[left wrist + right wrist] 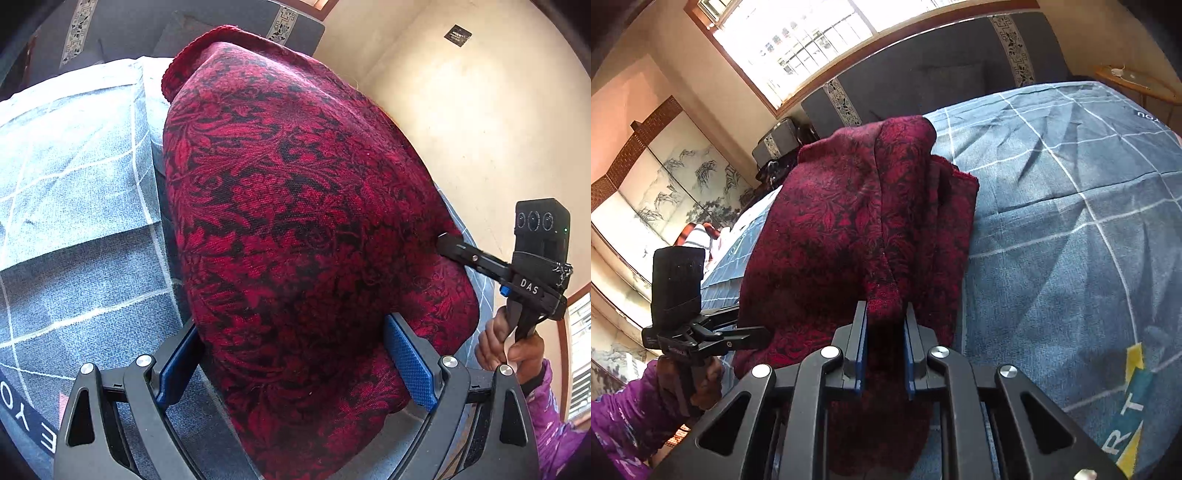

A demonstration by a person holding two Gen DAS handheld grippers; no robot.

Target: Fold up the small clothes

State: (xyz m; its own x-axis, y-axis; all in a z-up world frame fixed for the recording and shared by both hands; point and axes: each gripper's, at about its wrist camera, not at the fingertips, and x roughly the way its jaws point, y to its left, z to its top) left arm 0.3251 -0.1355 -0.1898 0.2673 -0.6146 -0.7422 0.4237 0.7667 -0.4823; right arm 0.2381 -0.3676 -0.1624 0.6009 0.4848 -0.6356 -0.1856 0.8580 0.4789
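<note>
Bright bedroom, big barred window at twelve o'clock in the right wrist view, and a bed under a blue denim-look quilt with white grid lines filling the three o'clock side. Up off that quilt hangs the red-and-black floral knitted garment, lifted by both tools. The right gripper is pinching a bunched ridge of the knit, pads nearly together with cloth between. The left gripper has its blue pads spread wide around a thick fold; whether it's truly squeezing is hard to say from here. Far end still trails on the bed at twelve o'clock. Holding two points, I'd judge, keeps an edge taut for laying it over in a fold.
</note>
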